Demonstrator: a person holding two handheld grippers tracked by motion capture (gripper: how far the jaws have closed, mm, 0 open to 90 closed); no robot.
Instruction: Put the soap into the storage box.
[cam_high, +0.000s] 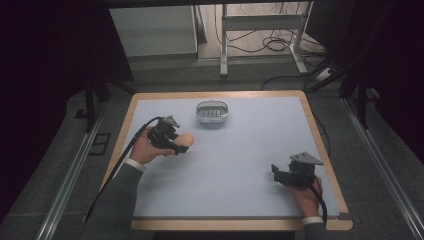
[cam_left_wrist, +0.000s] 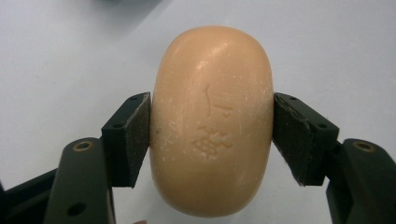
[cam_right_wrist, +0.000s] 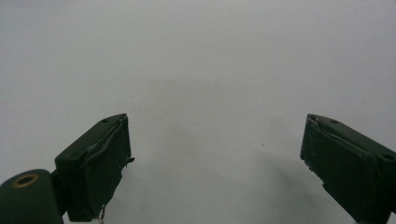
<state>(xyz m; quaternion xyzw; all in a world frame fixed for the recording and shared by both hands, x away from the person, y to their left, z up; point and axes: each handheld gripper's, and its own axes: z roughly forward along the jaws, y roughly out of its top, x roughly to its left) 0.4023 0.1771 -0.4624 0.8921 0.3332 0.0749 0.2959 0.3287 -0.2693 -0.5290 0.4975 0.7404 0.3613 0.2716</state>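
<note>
left tool (cam_left_wrist: 211, 135) clamps soap bar (cam_left_wrist: 212, 121) — right tool (cam_right_wrist: 215, 158) agape

Soap (cam_left_wrist: 211, 121) at table's (cam_high: 240, 165) left — dish (cam_high: 212, 112) behind it, farther back.

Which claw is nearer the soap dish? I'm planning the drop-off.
Left. The left claw, shut on the soap, sits just in front and left of the soap dish; the right claw rests open, far off near the table's right front.

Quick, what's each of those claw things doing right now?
Left gripper: closed on the bar of soap.
Right gripper: open, holding nothing.
</note>
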